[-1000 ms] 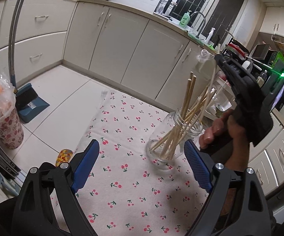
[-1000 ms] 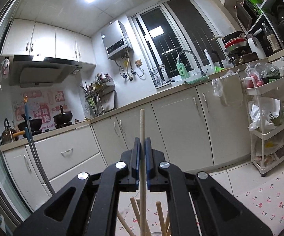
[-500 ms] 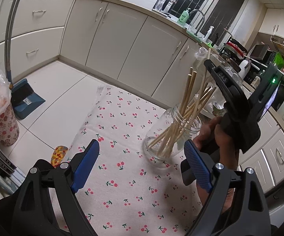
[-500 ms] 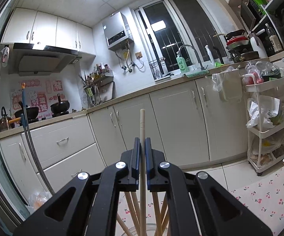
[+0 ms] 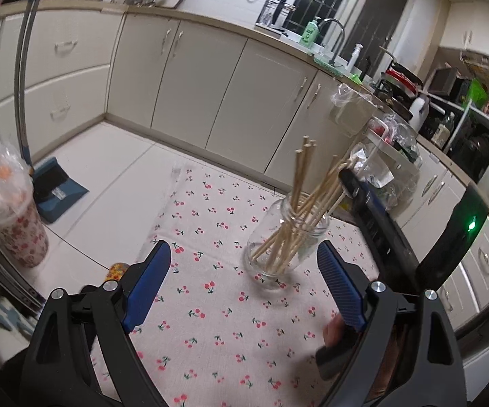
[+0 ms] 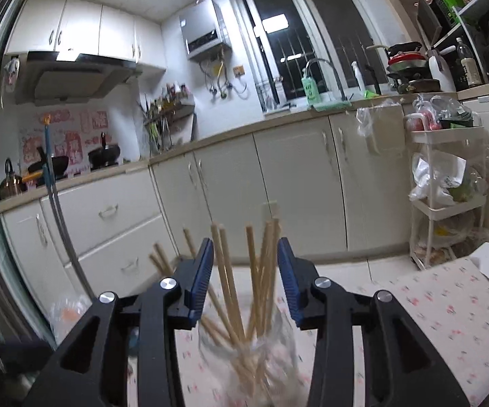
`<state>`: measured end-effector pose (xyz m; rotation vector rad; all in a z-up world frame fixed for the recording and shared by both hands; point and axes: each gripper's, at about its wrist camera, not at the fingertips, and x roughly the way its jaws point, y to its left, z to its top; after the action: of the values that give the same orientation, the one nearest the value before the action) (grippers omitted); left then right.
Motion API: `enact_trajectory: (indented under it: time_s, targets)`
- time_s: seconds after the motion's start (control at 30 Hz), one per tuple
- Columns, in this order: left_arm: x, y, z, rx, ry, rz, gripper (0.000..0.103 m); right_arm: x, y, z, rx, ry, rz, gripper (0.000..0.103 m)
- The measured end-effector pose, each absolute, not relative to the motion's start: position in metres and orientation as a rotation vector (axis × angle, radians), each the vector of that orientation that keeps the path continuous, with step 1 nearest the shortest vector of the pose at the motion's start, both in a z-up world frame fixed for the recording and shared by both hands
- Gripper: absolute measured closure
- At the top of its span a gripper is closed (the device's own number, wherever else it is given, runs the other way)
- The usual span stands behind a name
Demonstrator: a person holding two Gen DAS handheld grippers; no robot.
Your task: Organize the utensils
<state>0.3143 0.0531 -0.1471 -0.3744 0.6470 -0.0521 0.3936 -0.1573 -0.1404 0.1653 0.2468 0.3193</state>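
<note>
Wooden chopsticks [image 5: 298, 210] stand fanned in the clear glass jar [image 5: 286, 240], which sits upright on the cherry-print cloth [image 5: 210, 305] covering your worktop. Your left tongs [image 5: 244, 285] are released, spread wide with nothing between them, the jar at about one o'clock from them. Your right tongs [image 6: 244, 278] are opening at the jar's three o'clock side; chopstick tops [image 6: 241, 271] rise between the blue pads [image 6: 200, 274], which do not press on them.
</note>
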Motion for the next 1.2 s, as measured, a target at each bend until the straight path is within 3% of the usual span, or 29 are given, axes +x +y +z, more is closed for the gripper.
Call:
enact_trajectory:
  time_s: [0.1,0.17,0.37,0.5,0.77,1.2]
  targets:
    - [0.300,0.044,-0.129,-0.322,0.659,-0.045,0.012,0.373,-0.166,-0.132,0.150,0.289,0.314,0.056]
    - [0.287,0.036,-0.117,-0.285,0.673,-0.044,0.009,0.352,-0.170,-0.123,0.128,0.298,0.299,0.037]
    - [0.240,0.019,-0.077,-0.200,0.683,-0.031,0.008,0.259,-0.201,-0.080,0.160,0.422,0.195,0.011]
    - [0.201,0.010,-0.053,-0.136,0.700,-0.005,0.008,0.194,-0.218,-0.047,0.198,0.517,0.121,0.008]
    - [0.107,-0.014,-0.036,-0.016,0.764,0.041,0.008,0.075,-0.213,0.007,0.173,0.519,0.086,0.007]
    - [0.007,-0.015,-0.005,-0.013,0.668,0.029,0.008,-0.018,-0.210,-0.001,0.184,0.575,0.020,0.007]
